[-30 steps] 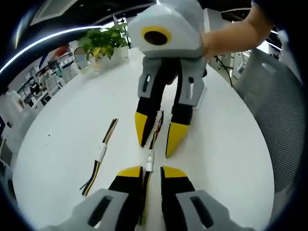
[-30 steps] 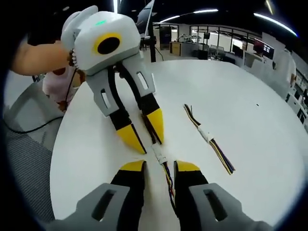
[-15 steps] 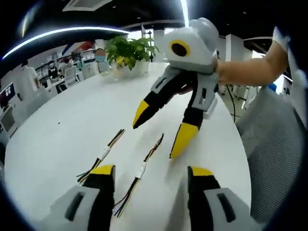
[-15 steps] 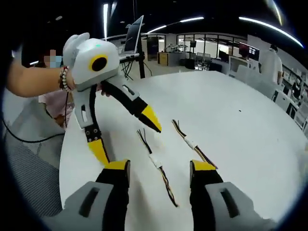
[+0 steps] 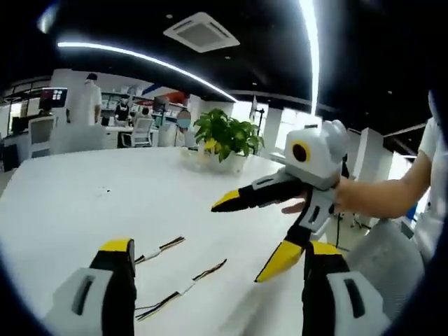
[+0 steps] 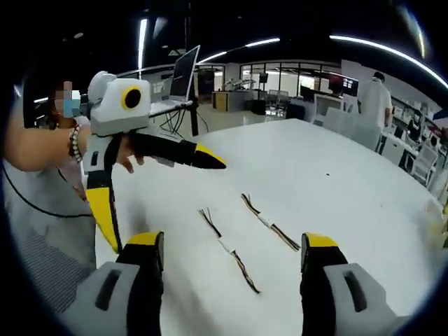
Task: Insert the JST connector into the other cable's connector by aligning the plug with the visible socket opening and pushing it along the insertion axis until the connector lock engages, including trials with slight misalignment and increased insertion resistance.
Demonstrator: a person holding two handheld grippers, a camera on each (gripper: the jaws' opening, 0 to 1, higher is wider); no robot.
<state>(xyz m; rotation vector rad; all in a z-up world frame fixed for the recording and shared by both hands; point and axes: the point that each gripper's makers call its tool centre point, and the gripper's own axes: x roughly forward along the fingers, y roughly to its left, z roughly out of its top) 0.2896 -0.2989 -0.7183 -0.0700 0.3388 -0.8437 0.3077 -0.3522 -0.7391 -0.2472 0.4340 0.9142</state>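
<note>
Two thin multicoloured cables lie side by side on the white table (image 5: 63,203), each with a small white connector at its middle. In the left gripper view they are the nearer cable (image 5: 183,288) and the farther cable (image 5: 158,249). In the right gripper view one cable (image 6: 228,253) lies between my jaws and the other cable (image 6: 270,223) to its right. My left gripper (image 5: 220,246) is open wide above them and holds nothing; it is also the left gripper (image 6: 164,201) seen from the right hand. My right gripper (image 6: 231,240) is open too, as is the right gripper (image 5: 245,236) seen opposite.
A potted plant (image 5: 224,140) stands at the table's far edge. A grey mesh chair (image 5: 383,252) sits beside the table, and a raised screen (image 6: 183,70) is behind it. A person's hand (image 5: 364,196) holds the right gripper. People and desks fill the room behind.
Both grippers opened and let go of the near cable they were shut on a second ago. Both have lifted and drawn back from the table; the cable stays where it lay.
</note>
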